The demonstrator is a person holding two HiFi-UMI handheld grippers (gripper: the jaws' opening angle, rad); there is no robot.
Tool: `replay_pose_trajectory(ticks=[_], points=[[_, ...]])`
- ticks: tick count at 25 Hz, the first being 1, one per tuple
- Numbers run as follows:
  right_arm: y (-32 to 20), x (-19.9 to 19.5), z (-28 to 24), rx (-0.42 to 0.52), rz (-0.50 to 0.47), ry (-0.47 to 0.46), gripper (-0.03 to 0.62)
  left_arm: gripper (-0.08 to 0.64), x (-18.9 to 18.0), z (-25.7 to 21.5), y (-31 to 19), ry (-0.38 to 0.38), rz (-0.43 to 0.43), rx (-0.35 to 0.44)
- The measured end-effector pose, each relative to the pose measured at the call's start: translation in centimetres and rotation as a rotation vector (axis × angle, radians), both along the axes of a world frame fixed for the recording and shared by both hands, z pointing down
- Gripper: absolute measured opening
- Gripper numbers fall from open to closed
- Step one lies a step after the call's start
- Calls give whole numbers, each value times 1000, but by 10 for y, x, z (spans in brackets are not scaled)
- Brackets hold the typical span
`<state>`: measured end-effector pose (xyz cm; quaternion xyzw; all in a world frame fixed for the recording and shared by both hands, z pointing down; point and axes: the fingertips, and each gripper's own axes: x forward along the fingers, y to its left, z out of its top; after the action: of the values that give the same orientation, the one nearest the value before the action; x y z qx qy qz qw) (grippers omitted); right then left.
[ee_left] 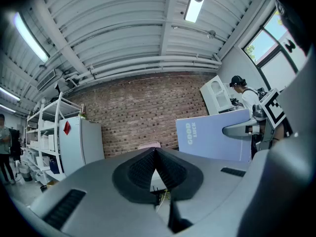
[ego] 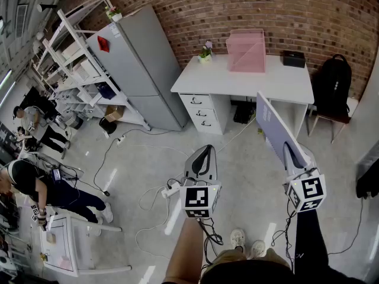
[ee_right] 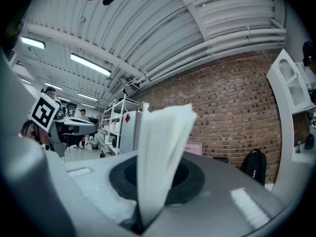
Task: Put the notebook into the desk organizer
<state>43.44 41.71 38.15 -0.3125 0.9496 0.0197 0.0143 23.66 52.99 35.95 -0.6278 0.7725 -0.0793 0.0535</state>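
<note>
The right gripper holds the notebook upright in the air, fingers pinching its near edge. The left gripper is beside it, fingers pressed together, empty. The pink organizer stands on the white bench ahead, well apart from the notebook.

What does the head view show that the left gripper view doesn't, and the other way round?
Only the head view: the white desk with its top and drawers, the backpack, the power strip on the floor.
Only the left gripper view: the ceiling lamp, the GOOD LUCK print on the notebook, the left gripper seen close, its jaws shut and empty.
Both: the right gripper holding the notebook, the brick wall, the grey cabinet.
</note>
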Motion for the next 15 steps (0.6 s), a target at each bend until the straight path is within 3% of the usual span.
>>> replay_pose_trajectory(ticks=[15], points=[[-29, -91, 0, -30, 34, -22, 31, 9, -77, -3, -34, 15, 50, 33]])
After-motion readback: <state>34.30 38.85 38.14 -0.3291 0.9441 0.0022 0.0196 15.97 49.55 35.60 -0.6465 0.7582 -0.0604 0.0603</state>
